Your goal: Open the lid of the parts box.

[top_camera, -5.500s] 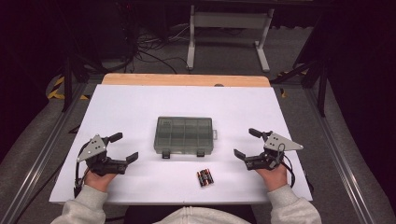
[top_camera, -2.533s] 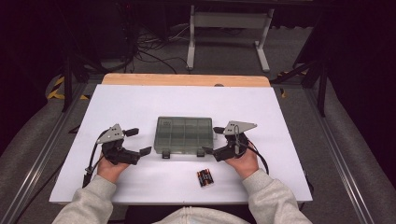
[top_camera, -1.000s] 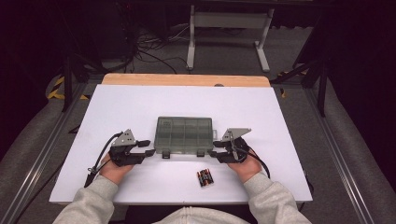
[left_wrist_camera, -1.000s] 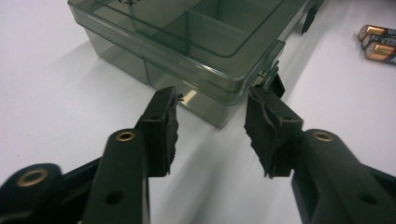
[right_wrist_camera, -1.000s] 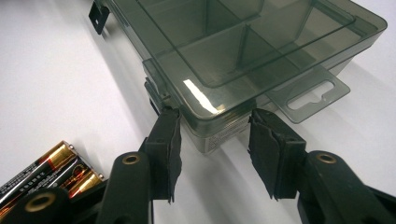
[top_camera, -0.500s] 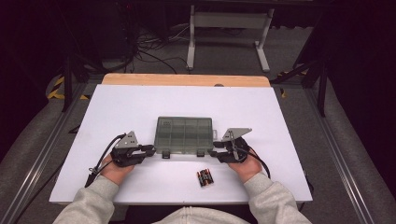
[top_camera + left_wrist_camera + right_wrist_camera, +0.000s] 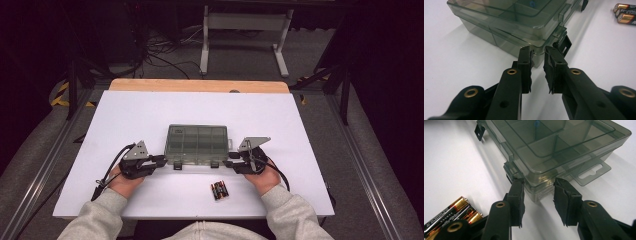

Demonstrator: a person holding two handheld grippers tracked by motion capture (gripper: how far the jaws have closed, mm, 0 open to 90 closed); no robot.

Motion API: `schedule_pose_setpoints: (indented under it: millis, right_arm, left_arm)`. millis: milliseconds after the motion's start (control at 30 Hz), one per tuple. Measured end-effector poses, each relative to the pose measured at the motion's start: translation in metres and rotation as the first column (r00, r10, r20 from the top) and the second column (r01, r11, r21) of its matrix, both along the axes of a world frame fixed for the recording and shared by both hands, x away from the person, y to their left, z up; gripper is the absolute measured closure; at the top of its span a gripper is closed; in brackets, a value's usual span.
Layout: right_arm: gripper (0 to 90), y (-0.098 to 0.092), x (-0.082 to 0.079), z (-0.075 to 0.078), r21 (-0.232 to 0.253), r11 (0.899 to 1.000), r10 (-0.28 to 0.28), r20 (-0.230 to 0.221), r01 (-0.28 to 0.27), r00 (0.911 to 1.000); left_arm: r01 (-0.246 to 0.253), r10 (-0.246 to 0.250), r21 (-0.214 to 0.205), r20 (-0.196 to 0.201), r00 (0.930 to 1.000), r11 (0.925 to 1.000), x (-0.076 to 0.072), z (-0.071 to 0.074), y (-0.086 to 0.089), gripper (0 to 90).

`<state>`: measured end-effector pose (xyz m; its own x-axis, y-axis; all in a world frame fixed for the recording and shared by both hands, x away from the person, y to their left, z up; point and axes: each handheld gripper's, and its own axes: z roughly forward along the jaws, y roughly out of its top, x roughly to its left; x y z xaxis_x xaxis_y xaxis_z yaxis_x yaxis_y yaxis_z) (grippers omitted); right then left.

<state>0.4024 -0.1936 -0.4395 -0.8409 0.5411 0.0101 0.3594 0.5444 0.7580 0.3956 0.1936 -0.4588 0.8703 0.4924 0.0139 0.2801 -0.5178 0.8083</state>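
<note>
A smoky clear compartment box (image 7: pixel 197 144) lies shut at the middle of the white table (image 7: pixel 130 115). My left gripper (image 7: pixel 161 160) is at its near left corner. In the left gripper view its jaws have just been closing, and the left gripper (image 7: pixel 538 52) pinches that corner of the box (image 7: pixel 506 22). My right gripper (image 7: pixel 228 162) is at the near right corner. In the right gripper view the right gripper (image 7: pixel 539 182) has just been closing. Its pads straddle the corner of the box (image 7: pixel 554 147) with thin gaps.
Three batteries (image 7: pixel 219 190) lie side by side near the front edge, between my hands; they are also in view as batteries (image 7: pixel 625 12) and batteries (image 7: pixel 451 216). Black latches (image 7: pixel 178 165) hang from the box's front. A hang tab (image 7: pixel 590 171) sticks out at its right end.
Both hands came in from the table's sides to the box's near corners. Since a second ago the left jaws have narrowed onto the corner; the hands have stayed put.
</note>
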Motion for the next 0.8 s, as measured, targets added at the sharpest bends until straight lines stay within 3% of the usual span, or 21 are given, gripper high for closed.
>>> schedule_pose_setpoints:
  millis: [200,367,500,700,800]
  right_arm:
    - [62.7,-0.001,-0.001,0.002,0.001,1.000,0.002,0.005,-0.002,1.0000]
    - [70.9,-0.003,-0.003,0.008,0.045,0.999,0.008,0.020,-0.009,0.9998]
    - [75.3,-0.004,-0.004,0.010,0.057,0.998,0.009,0.028,-0.011,0.9996]
    - [84.6,-0.006,-0.005,0.014,0.087,0.996,0.011,0.045,-0.015,0.9989]
    - [87.8,-0.008,-0.006,0.018,0.129,0.992,0.005,0.067,-0.014,0.9978]
  left_arm:
    - [0.008,-0.008,-0.028,-0.004,1.0000,0.9996,-0.001,0.003,0.002,77.0]
    - [0.008,-0.008,-0.067,-0.003,1.0000,0.9977,-0.001,0.007,0.006,81.3]
    - [0.008,-0.010,-0.107,-0.012,0.9999,0.9942,-0.001,0.009,0.008,83.8]
    - [0.014,-0.011,-0.169,0.021,0.9997,0.9854,-0.003,0.012,0.010,86.1]
    - [0.015,-0.009,-0.195,0.034,0.9994,0.9808,-0.003,0.014,0.011,86.4]
